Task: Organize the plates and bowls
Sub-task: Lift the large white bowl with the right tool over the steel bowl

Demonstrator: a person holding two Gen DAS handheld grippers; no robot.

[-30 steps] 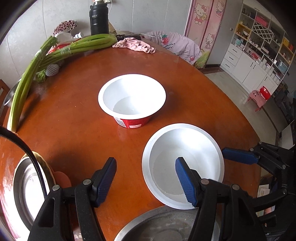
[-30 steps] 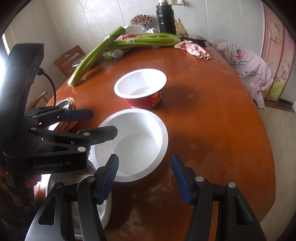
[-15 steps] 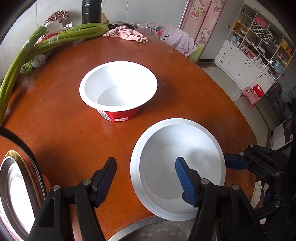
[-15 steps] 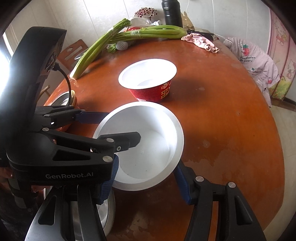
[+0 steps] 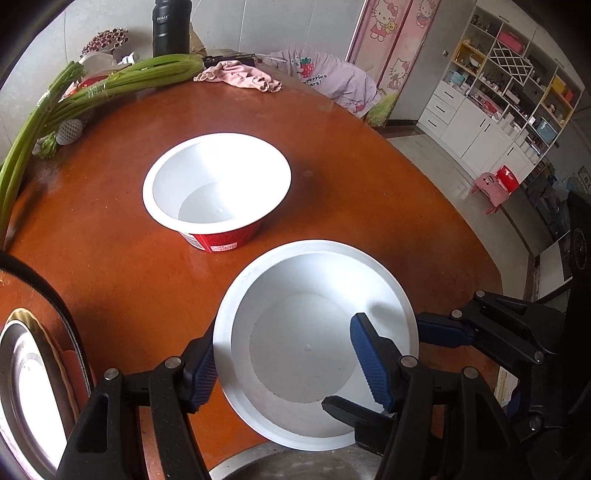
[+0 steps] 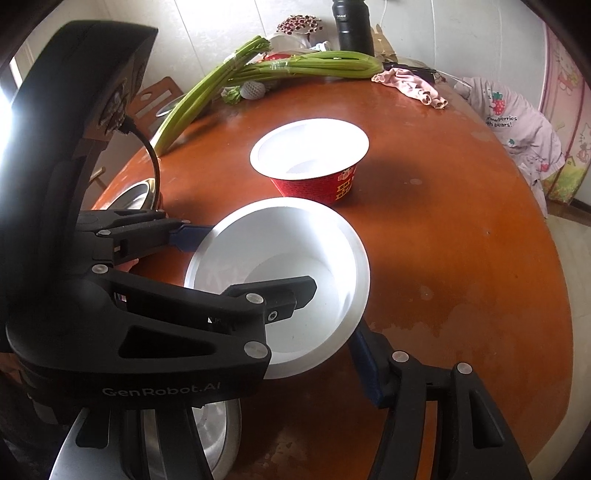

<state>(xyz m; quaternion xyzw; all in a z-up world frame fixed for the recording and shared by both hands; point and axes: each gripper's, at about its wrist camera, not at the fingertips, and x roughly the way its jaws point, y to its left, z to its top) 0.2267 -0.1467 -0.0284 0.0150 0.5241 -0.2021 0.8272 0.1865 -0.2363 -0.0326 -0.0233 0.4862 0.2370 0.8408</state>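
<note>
A white bowl (image 5: 303,332) (image 6: 295,251) lies near the front edge of the brown round table (image 5: 110,258), its near rim overlapping a steel bowl (image 5: 258,465). My left gripper (image 5: 284,350) straddles the white bowl's left wall. One blue pad is outside the rim, the other hangs inside, and they stand well apart. My right gripper (image 6: 291,343) straddles the opposite wall and its jaws are opening. Its right finger (image 6: 365,365) sits under the rim, and the left gripper's body hides the other. A red-sided cup bowl (image 5: 218,192) stands behind.
A steel dish with a gold rim (image 5: 22,387) lies at the table's left edge. Celery stalks (image 5: 110,81), a black flask (image 5: 171,26) and a pink cloth (image 5: 240,75) line the far side. A jacket-draped chair (image 5: 332,81) and shelves stand beyond the table.
Both grippers have closed in on the white bowl. A left finger now sits behind its rim, and the right gripper's fingers have come around its other side.
</note>
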